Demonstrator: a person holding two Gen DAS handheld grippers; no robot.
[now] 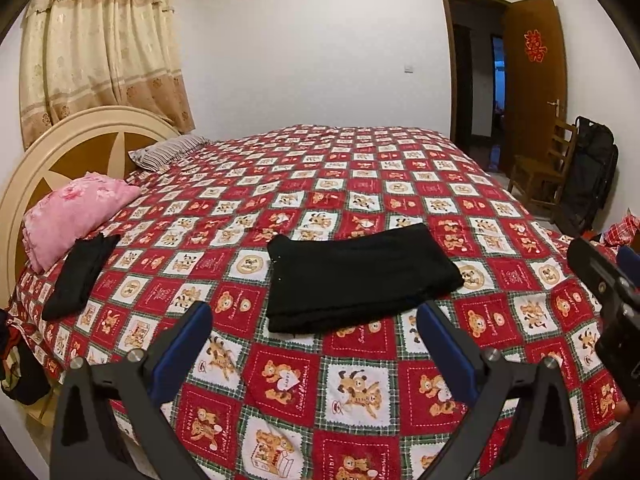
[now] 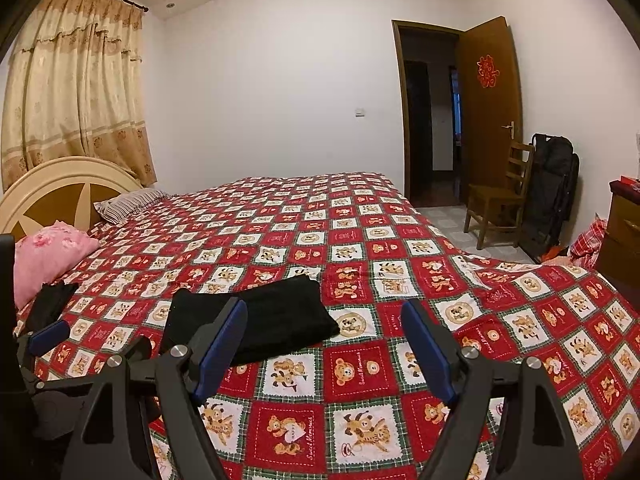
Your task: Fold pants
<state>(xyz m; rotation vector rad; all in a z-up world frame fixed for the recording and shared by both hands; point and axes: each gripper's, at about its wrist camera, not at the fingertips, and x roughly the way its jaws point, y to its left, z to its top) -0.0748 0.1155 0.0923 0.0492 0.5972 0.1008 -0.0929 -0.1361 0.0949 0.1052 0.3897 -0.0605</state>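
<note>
Black pants (image 1: 356,280) lie folded into a flat rectangle on the red patchwork bedspread (image 1: 360,184). My left gripper (image 1: 316,316) hovers open just short of their near edge, nothing between its blue pads. In the right wrist view the same folded pants (image 2: 280,320) lie ahead and to the left. My right gripper (image 2: 324,312) stands open over the bedspread (image 2: 400,240), its left finger (image 2: 224,340) in front of the pants' near edge. The left gripper's body (image 2: 44,340) shows at the left rim there.
A second dark folded garment (image 1: 80,272) lies at the bed's left side beside a pink pillow (image 1: 76,216) and a striped pillow (image 1: 168,152). The headboard (image 1: 72,148) stands at left. A wooden chair (image 2: 500,196), a black bag (image 2: 552,188) and an open door (image 2: 488,112) are at right.
</note>
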